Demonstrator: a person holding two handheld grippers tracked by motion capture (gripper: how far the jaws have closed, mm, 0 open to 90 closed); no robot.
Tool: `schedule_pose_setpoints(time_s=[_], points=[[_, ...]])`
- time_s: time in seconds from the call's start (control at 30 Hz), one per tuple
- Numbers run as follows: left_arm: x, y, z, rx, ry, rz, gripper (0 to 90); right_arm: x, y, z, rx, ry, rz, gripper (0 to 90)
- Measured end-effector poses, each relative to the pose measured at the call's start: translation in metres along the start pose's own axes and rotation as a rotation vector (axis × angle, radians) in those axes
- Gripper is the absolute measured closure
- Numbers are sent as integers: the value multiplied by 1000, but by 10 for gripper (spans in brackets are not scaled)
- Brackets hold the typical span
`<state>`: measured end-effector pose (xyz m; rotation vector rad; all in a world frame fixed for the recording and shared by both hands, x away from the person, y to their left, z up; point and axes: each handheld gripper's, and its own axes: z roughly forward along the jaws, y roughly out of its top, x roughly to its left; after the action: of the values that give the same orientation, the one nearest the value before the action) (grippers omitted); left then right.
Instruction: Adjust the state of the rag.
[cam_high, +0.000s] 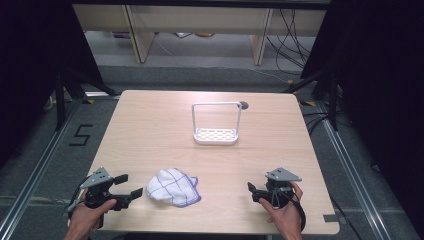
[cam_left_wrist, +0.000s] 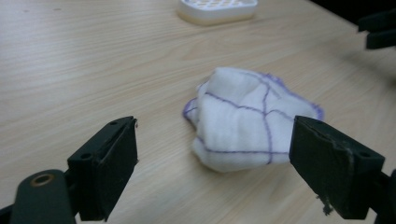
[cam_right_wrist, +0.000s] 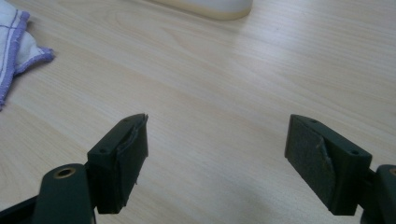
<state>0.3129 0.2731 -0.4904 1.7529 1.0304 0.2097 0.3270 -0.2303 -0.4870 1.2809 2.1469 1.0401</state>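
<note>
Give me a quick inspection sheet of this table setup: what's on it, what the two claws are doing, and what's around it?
Surface: light wooden table, bare apart from two items.
Job's things: crumpled white cloth with purple lines, lying near the front edge; white rack with a perforated base and tall wire frame, standing farther back.
Clutter: nothing seen.
Grippers: left claw open, held beside the cloth and aimed at it, not touching; right claw open over bare wood.
Cables: black cable at each handheld claw; loose black cables on the floor behind the table.
Surroundings: grey floor, black curtains at both sides, wooden furniture legs at the back.
</note>
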Motion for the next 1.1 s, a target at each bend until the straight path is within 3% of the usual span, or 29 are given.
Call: schedule_pose_setpoints(time_s=[0.07,0.1,0.2,0.23,0.33,0.47,0.53,0.57,0.67,0.7,0.73,0.77,0.83,0.87,0.9,0.93,0.97,1.0,1.07,1.1], points=[[-1,0,0,-2,-16,-12,147,0,1,-2,5,-6,10,229],[-4,2,0,6,11,39,147,-1,1,-1,6,-6,12,230],[-7,2,2,10,1,48,148,-2,0,0,2,-9,-14,234],[-9,2,3,11,2,54,148,0,1,0,12,12,24,234],[-15,4,8,11,-7,60,148,0,1,0,15,12,10,234],[-25,7,14,29,-21,100,147,-1,1,1,23,21,19,233],[-36,9,24,45,-45,141,145,-1,1,1,14,-1,20,233],[-39,10,27,51,-49,156,145,-1,0,1,18,9,29,233],[-46,12,35,63,-41,161,145,-2,1,1,14,11,26,232],[-52,15,42,80,-50,194,152,-2,0,1,15,10,27,231],[-52,15,42,80,-50,194,174,-2,0,1,15,10,27,231],[-57,17,46,94,-52,233,174,-3,0,2,13,11,14,231],[-65,18,53,105,-53,273,217,-3,0,2,16,10,14,231],[-70,19,58,123,-68,293,241,-4,-1,3,11,13,-12,232],[-79,20,68,130,-88,310,301,-3,-1,3,19,24,3,232],[-79,20,68,130,-88,310,320,-3,-1,3,19,24,3,232],[-82,21,72,153,-87,342,320,-3,-1,2,18,11,-2,232],[-90,21,83,170,-99,370,400,-2,0,2,13,21,3,233],[-92,20,89,174,-101,388,444,-2,0,2,21,32,15,233],[-96,21,99,194,-115,410,472,0,-1,2,14,27,47,233]])
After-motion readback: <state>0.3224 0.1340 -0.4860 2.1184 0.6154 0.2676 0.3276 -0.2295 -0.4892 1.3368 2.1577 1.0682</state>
